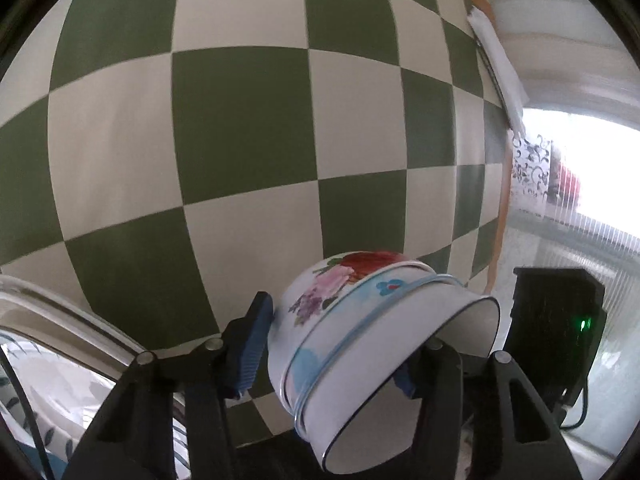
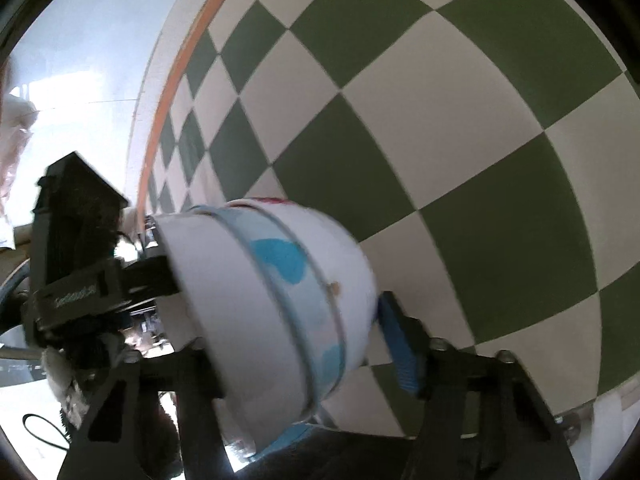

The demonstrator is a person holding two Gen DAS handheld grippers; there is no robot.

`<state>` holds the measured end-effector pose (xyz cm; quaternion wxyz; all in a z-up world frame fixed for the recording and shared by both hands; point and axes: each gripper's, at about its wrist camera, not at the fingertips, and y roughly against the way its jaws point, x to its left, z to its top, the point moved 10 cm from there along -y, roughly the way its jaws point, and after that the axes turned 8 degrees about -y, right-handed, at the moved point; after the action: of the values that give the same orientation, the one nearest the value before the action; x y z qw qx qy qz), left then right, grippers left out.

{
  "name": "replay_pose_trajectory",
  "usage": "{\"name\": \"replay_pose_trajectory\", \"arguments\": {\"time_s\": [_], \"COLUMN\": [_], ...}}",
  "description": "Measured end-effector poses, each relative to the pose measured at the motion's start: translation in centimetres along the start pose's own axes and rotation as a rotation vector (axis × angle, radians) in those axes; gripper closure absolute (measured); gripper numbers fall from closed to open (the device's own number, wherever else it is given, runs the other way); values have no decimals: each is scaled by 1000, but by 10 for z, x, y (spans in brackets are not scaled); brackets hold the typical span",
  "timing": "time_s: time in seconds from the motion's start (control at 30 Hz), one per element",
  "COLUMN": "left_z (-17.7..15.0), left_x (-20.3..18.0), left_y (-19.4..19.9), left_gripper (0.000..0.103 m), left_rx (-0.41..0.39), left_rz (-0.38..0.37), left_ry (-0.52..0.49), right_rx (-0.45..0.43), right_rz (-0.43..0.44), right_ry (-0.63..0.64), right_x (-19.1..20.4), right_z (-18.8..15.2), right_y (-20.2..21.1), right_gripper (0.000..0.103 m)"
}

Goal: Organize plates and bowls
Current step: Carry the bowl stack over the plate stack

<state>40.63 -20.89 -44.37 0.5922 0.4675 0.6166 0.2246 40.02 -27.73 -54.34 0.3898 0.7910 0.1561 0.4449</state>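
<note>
A stack of white nested bowls (image 1: 360, 344) with pink and red flowers and blue marks is held on its side above the green and white checkered cloth (image 1: 240, 120). My left gripper (image 1: 328, 360) is shut on the stack, one blue pad on the base, the other inside the rim. In the right wrist view the same stack (image 2: 272, 312) sits between the fingers of my right gripper (image 2: 296, 344), which is shut on it too. The left gripper's black body (image 2: 76, 248) shows at the left.
A patterned plate or tray (image 1: 48, 380) lies at the lower left. A black device (image 1: 556, 320) with a green light stands on the right, near a floral cup (image 1: 530, 172) by the bright window. An orange table edge (image 2: 176, 80) runs along the cloth.
</note>
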Motion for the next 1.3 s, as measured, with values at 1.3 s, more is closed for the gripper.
{"name": "replay_pose_trajectory", "arguments": {"time_s": [1.3], "left_z": [-26], "left_x": [43], "left_y": [104], "left_gripper": [55], "left_rx": [-221], "left_rz": [39], "left_ry": [105], "right_rx": [144], "right_rz": [26], "right_ry": [235], "right_x": [115], "right_z": [-43], "right_y": [-11], "right_gripper": [53]}}
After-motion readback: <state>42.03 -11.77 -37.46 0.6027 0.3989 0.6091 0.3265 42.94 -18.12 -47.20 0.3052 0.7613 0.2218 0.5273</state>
